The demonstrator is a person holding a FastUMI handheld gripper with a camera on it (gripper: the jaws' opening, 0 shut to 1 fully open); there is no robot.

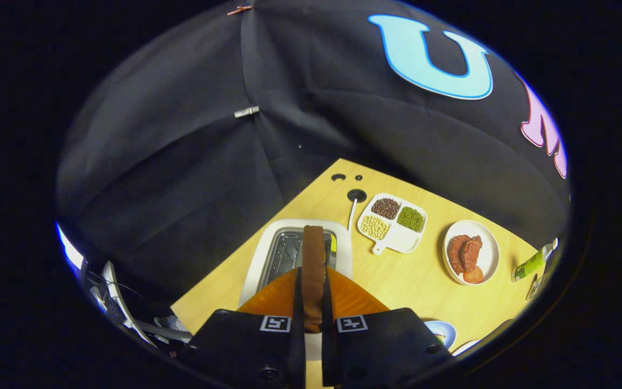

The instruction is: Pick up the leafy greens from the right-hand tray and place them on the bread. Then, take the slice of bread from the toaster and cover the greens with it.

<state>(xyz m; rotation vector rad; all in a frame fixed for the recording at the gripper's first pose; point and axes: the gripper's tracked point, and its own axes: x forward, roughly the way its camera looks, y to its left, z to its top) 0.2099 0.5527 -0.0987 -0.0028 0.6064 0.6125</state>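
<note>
My gripper (312,309) is shut on a slice of bread (313,270), held edge-on with its brown crust running straight ahead between the two fingers. The slice hangs above the white toaster (257,265), whose metal slot grille (284,251) shows just beyond and to the left of the crust. An orange surface (351,300) fans out on both sides right behind the fingers, under the slice; I cannot tell what it is.
On the wooden table (397,275), right of the toaster, stand a white three-part dish of beans (392,221), a white plate with meat and a tomato slice (470,251), and a green bottle (532,262). A blue-patterned dish rim (443,330) peeks beside the right finger.
</note>
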